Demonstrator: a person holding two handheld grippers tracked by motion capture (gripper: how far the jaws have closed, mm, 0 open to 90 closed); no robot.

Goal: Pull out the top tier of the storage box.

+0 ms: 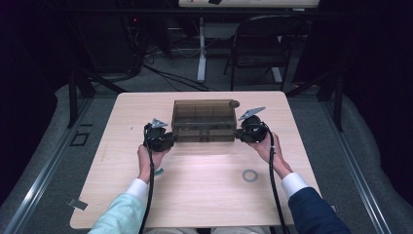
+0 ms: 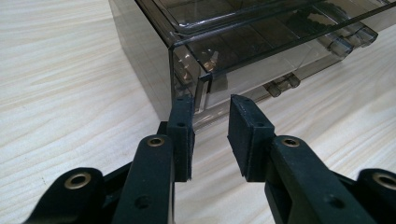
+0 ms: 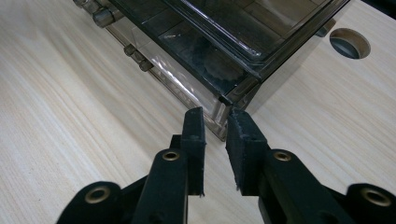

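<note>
Box (image 1: 203,120) mid-table (image 1: 195,195), left tongs (image 1: 165,140) and right tongs (image 1: 239,135) flanking.

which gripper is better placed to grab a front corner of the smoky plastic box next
Right, narrowly. The right gripper has its open jaws astride the box's corner edge. The left gripper is open too, with one pad against its corner, the other off to the side.

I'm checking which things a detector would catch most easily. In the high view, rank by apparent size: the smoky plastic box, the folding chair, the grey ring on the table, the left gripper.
1. folding chair, though it stands farther back
2. smoky plastic box
3. left gripper
4. grey ring
</note>
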